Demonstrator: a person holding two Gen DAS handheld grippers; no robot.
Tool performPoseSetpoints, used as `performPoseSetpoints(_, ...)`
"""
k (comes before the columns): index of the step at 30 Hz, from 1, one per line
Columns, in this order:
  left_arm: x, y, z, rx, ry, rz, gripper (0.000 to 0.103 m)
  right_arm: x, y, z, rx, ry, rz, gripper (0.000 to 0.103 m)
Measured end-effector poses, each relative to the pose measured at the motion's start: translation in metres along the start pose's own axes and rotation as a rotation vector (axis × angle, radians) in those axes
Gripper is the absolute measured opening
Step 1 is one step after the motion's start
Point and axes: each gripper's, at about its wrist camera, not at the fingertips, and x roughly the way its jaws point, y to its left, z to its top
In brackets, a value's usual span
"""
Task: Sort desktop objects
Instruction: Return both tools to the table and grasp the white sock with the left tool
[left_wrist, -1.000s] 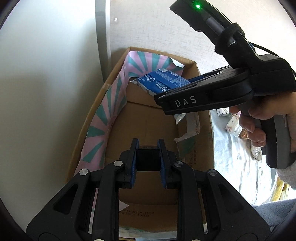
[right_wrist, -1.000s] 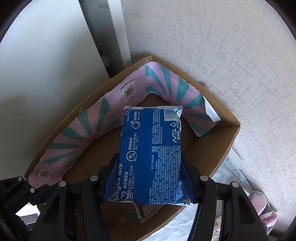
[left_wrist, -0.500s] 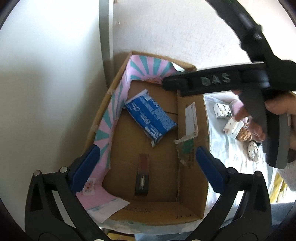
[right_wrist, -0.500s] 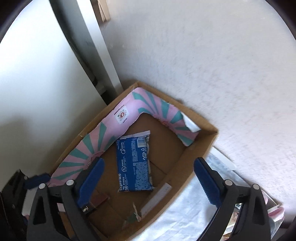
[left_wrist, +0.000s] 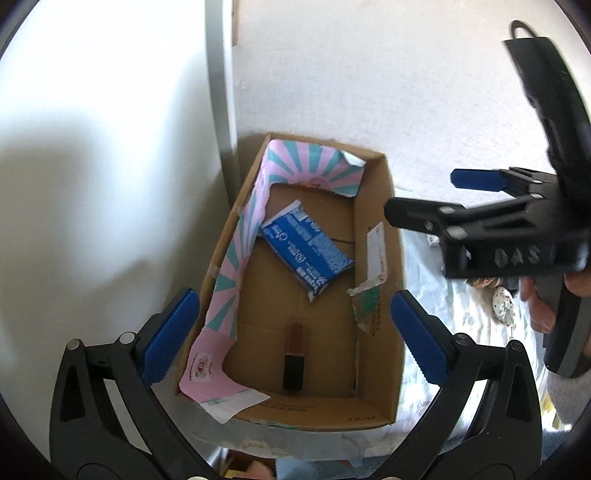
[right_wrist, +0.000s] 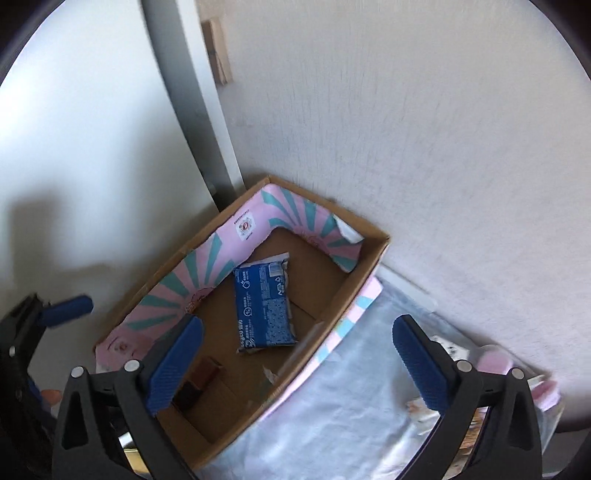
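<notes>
Blue packet (left_wrist: 306, 246) flat, lengthwise (slightly skewed) in box (left_wrist: 376, 236)

The cardboard box (left_wrist: 376, 258) is plain brown corrugated board, matt, with raw torn edges. Its paper liner (left_wrist: 236, 266), printed in pink and teal rays, is smooth with a slight sheen and creased at the corners. The blue pack (left_wrist: 306, 251) at the box's 12 o'clock end is glossy plastic film, wrinkled at the sealed ends. The small brown-and-black case (left_wrist: 293, 354) at 6 o'clock looks like smooth, semi-gloss plastic. The left gripper (left_wrist: 295, 336) and right gripper (right_wrist: 299, 354) are matt black moulded plastic; their pads (left_wrist: 170, 332) are blue, finely ribbed, rubber-like. The wall (right_wrist: 406, 129) carries a rough matt texture. The cloth (right_wrist: 351, 406) at 3 o'clock is soft, pale, wrinkled fabric.
</notes>
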Motion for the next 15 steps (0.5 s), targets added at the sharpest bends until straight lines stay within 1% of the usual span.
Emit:
performPoseSetpoints(3, -0.009, -0.009, 0.002, 0.026, -0.013, -0.015, 0.103, -0.021, -0.001, -0.006, -0.006, -0.053, -0.057, 0.103)
performPoseSetpoints(6, -0.012, -0.019, 0.006, 0.031, -0.035, -0.043, 0.103, -0.038, -0.01, -0.01, 0.041, -0.069, -0.034, 0.103)
performPoseSetpoints(9, -0.018, -0.034, 0.011, 0.053, -0.069, -0.042, 0.103, -0.054, -0.028, -0.018, 0.102, -0.076, -0.034, 0.102)
performPoseSetpoints(12, -0.023, -0.057, 0.02, 0.115, -0.08, -0.049, 0.103, -0.074, -0.051, -0.029, 0.161, -0.095, -0.07, 0.102)
performPoseSetpoints(13, -0.025, -0.064, 0.022, 0.136, -0.085, -0.055, 0.103, -0.082, -0.061, -0.035, 0.192, -0.103, -0.079, 0.103)
performPoseSetpoints(15, -0.025, -0.077, 0.025, 0.175, -0.086, -0.09, 0.103, -0.099, -0.084, -0.049, 0.275, -0.113, -0.087, 0.103)
